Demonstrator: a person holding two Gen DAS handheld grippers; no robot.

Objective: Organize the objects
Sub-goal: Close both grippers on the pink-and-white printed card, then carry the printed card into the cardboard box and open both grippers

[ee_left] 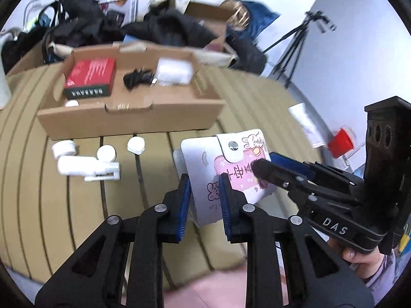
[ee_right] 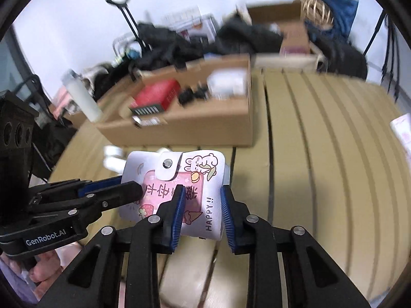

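White snap-flap pouch (ee_right: pixel 177 192) at lower centre, clear of the slatted table (ee_right: pixel 321 154), is pinched by nearly closed left gripper (ee_left: pixel 204 200) and right gripper (ee_right: pixel 203 210); opposing pulls could tear or drop it short of the cardboard tray (ee_left: pixel 133 118).

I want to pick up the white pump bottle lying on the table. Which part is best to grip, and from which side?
Grip the white pump bottle around its round body, coming from above with the fingers across its width. It lies on its side; the thin pump head at its right end probably gives a poorer hold.
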